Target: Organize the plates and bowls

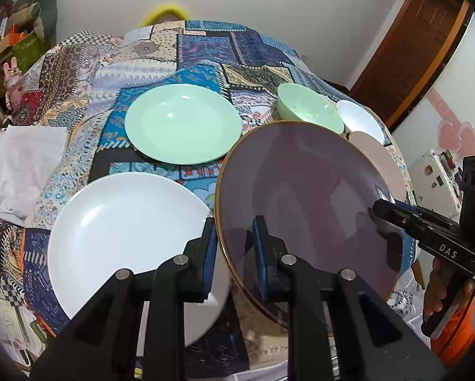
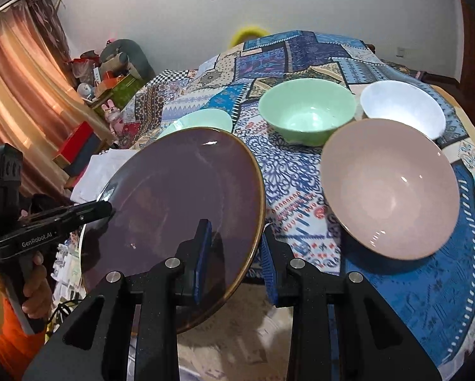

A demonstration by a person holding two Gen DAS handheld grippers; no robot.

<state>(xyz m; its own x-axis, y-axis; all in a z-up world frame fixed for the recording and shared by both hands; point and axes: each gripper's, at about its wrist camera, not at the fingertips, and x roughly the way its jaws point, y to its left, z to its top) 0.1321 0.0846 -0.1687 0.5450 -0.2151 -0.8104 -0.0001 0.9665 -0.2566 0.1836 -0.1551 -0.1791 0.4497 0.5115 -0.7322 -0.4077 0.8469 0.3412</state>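
Both grippers clamped on one purple plate (image 1: pixel 304 197), lifted and tilted above the table (image 2: pixel 427 317).

Left gripper (image 1: pixel 234 254): jaws nearly closed, blue pads pinching the plate's gold-trimmed left rim, one pad over the top face and one under. Right gripper (image 2: pixel 237 254): jaws likewise narrow, gripping the opposite rim the same way. From the left wrist view, right gripper seen reaching in at the plate's far right edge, held by a hand (image 1: pixel 440 289) with an orange sleeve (image 1: pixel 456 327) below.

Just left of the left gripper, flat on the patchwork tablecloth (image 1: pixel 205 50): a white plate (image 1: pixel 120 222). Ahead of it, farther off: a green plate (image 1: pixel 183 123).

Right of the right gripper, near: a pink bowl (image 2: pixel 392 187). Ahead, beyond the purple plate's far rim: a green bowl (image 2: pixel 307 111). Ahead and right, touching or just beside the pink bowl: a white bowl (image 2: pixel 402 108).

Far left of the left gripper: folded white cloth (image 1: pixel 21 165) at the table edge.
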